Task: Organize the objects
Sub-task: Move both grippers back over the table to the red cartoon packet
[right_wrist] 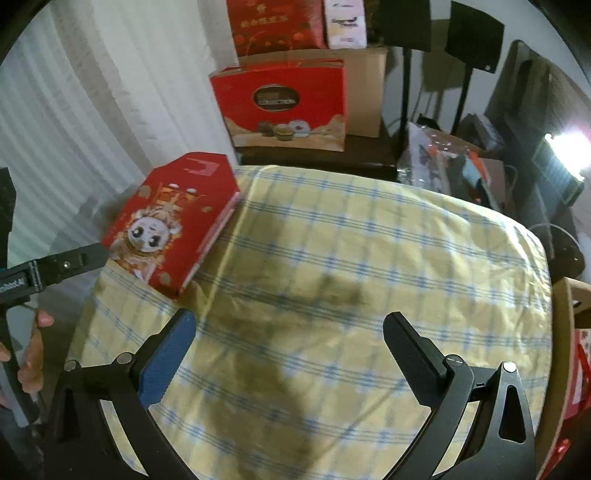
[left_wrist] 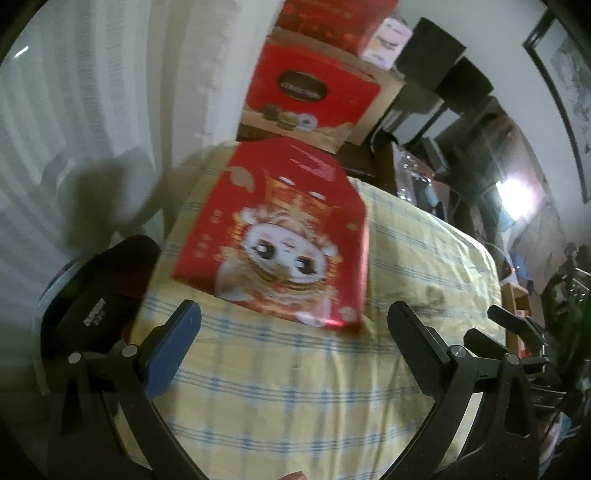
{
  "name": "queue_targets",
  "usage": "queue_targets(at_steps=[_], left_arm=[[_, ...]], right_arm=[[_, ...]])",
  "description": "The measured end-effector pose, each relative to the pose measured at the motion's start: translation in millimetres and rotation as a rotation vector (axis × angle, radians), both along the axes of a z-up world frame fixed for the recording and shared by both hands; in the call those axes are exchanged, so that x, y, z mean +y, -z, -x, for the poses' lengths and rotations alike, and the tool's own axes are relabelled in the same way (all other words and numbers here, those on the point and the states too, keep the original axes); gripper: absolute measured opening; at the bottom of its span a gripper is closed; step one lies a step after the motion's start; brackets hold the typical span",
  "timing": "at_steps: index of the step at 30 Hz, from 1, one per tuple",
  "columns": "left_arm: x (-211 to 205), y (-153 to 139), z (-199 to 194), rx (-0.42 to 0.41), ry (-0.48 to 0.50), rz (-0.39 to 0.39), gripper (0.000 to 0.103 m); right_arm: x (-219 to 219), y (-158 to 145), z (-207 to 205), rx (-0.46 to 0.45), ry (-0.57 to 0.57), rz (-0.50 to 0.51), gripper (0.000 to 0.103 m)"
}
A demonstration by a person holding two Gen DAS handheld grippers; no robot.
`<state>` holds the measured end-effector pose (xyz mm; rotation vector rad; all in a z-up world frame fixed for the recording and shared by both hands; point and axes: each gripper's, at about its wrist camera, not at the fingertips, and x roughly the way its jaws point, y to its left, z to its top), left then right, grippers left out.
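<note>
A flat red gift box with a cartoon face lies on the yellow-and-blue checked tablecloth, at the table's far left in the right wrist view. My left gripper is open and empty, its fingertips just short of the box's near edge. My right gripper is open and empty over the middle of the cloth, to the right of the box. One finger of the left gripper shows beside the box's left end in the right wrist view.
Behind the table stand a red biscuit gift box, a cardboard box and more red and white boxes on top. A black chair is at the left. Clutter and a lamp sit at the right.
</note>
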<state>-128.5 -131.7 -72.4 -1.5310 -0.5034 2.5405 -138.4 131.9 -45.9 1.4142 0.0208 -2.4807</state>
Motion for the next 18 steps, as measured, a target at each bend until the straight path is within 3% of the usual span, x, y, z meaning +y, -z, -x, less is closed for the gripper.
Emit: queue_targets(at_steps=[13, 18], left_arm=[[-41, 23, 25, -0.02, -0.047, 0.034, 0.101], [-44, 32, 33, -0.031, -0.032, 0.018, 0.094]], right_arm=[[-45, 25, 38, -0.085, -0.028, 0.14, 0.101], [-60, 35, 51, -0.107, -0.035, 0.154, 0.093]])
